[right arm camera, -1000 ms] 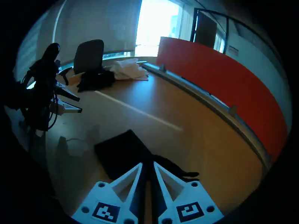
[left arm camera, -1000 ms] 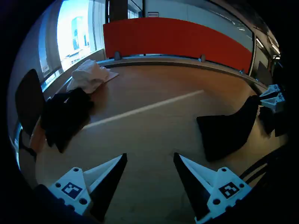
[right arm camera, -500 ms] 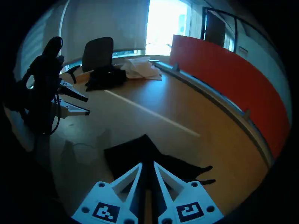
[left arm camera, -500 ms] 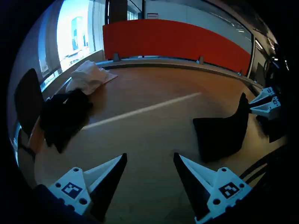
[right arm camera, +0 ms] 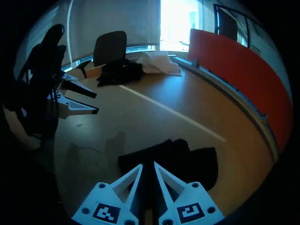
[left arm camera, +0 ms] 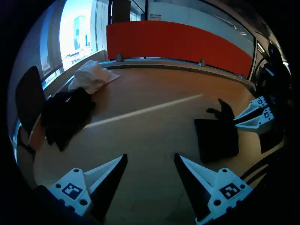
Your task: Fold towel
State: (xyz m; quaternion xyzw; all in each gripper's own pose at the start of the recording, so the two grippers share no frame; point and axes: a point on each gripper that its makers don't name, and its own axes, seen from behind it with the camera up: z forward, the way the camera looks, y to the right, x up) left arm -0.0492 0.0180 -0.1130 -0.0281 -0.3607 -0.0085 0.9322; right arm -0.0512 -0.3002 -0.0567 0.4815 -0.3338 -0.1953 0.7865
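Tongs of the left gripper (left arm camera: 150, 165) spread wide apart over the wooden table (left arm camera: 150, 93), holding nothing. The black towel (left arm camera: 215, 139) lies on the table at its 4 o'clock, far edge bunched. The right gripper (right arm camera: 148, 170) is clamped on the towel's near edge. A black clothes heap (left arm camera: 65, 116) sits at 9 o'clock, a white cloth (left arm camera: 92, 74) at 11.

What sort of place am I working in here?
Most likely an office. The black towel lies on a long wooden desk with a red partition screen along its far edge, an office chair stands at the desk's end, and large windows look out on buildings.
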